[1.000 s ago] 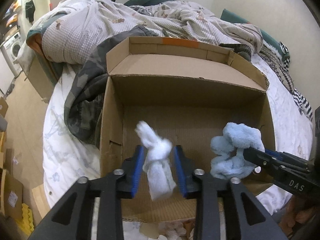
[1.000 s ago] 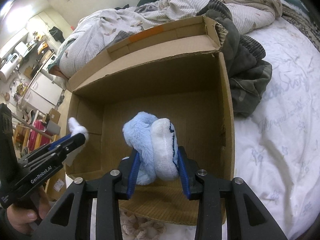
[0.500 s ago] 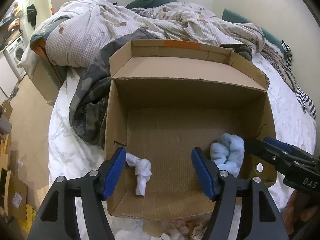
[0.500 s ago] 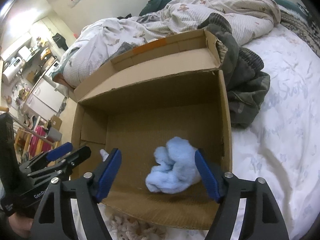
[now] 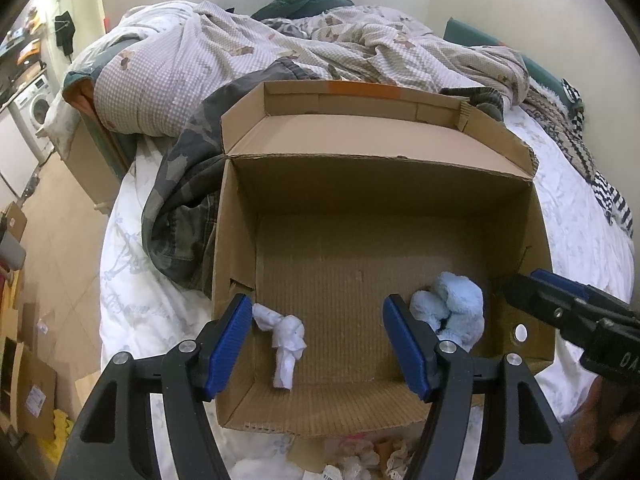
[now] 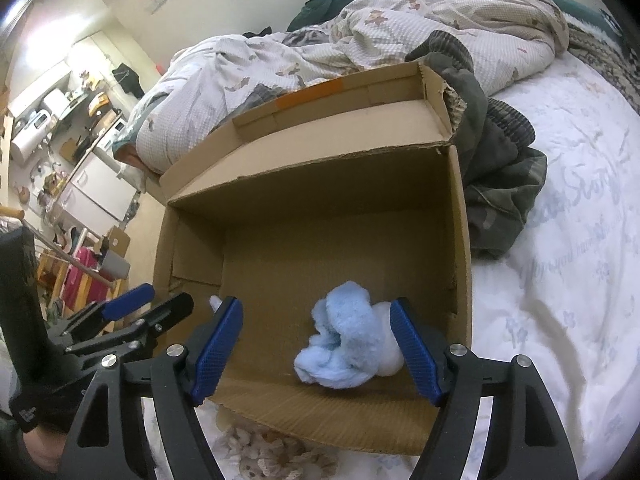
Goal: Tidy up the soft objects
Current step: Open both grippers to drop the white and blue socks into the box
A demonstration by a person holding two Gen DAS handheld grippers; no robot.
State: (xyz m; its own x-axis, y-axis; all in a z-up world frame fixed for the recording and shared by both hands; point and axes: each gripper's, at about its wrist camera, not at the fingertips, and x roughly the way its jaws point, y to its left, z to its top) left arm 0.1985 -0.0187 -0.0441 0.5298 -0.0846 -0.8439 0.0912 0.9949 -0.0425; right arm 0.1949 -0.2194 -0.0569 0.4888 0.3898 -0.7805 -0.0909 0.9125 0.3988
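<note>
An open cardboard box (image 5: 360, 184) (image 6: 320, 184) rests on the bed. On its floor near the left wall lies a knotted white cloth (image 5: 285, 338). A fluffy light-blue soft toy (image 5: 452, 314) (image 6: 344, 346) lies near the right wall. My left gripper (image 5: 320, 344) hangs open over the box's near edge, its pads clear of the white cloth below. My right gripper (image 6: 320, 346) is open too, its blue pads either side of the blue toy without pressing it. Each gripper shows at the edge of the other's view.
A camouflage garment (image 5: 180, 216) lies against the box's left side, with a checked quilt (image 5: 240, 52) heaped behind. White sheet (image 6: 560, 280) spreads to the right. More soft items (image 6: 272, 454) lie on the sheet in front of the box. Floor and cartons (image 5: 24, 360) are to the left.
Both grippers opened. The white cloth dropped from the left one and the blue toy from the right one onto the box floor, where they now lie still.
</note>
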